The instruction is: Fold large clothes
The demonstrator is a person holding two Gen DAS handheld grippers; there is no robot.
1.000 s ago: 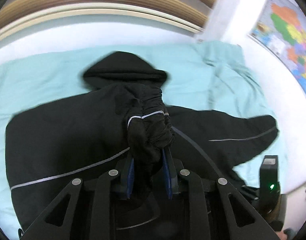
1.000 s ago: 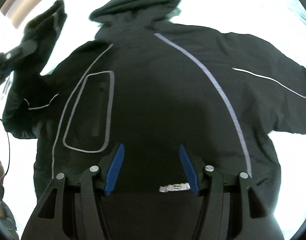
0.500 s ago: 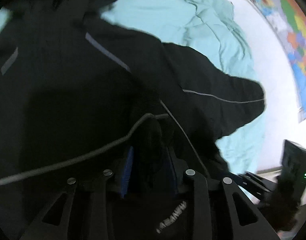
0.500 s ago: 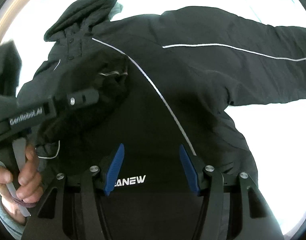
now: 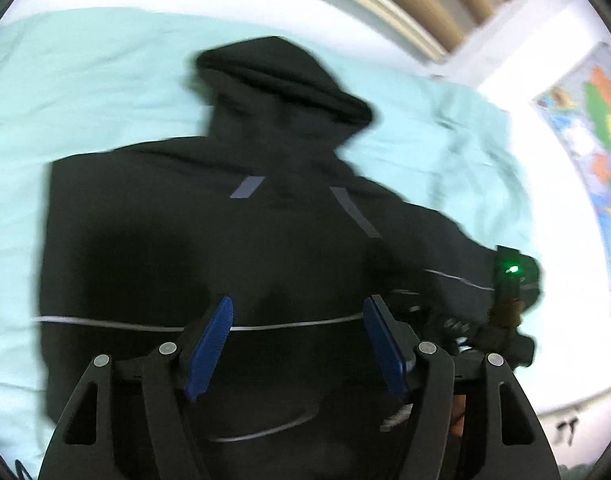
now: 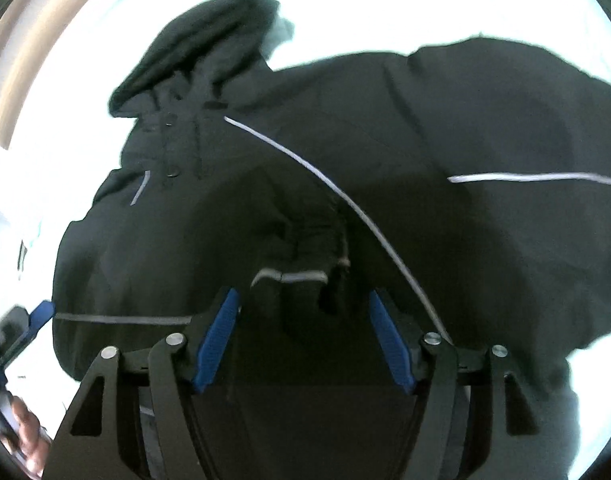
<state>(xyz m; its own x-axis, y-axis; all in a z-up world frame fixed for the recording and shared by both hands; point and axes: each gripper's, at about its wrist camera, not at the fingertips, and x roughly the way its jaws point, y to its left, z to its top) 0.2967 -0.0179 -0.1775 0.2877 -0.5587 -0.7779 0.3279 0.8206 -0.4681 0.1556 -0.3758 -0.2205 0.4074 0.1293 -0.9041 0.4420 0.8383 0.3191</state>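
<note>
A black hooded jacket (image 5: 185, 240) with thin grey piping lies face up on a teal bedsheet (image 5: 85, 80), its hood (image 5: 277, 76) at the far end. One sleeve is folded across the chest, and its cuff (image 6: 297, 280) lies just beyond my right gripper (image 6: 303, 298), which is open and holds nothing. My left gripper (image 5: 298, 308) hovers over the jacket's lower front. Its jaws are opening, with only flat cloth below them. The other sleeve (image 6: 525, 140) stretches out to the right.
A wooden slatted headboard (image 5: 405, 0) runs behind the bed. A coloured map (image 5: 597, 128) hangs on the white wall at the right. The right gripper's body with a green light (image 5: 509, 280) sits over the outstretched sleeve. A hand (image 6: 25, 440) holds the left gripper at the lower left.
My left gripper let go of the sleeve cuff, opened wide and drew back. The cuff now rests on the jacket's front. My right gripper shifted across the jacket toward that cuff.
</note>
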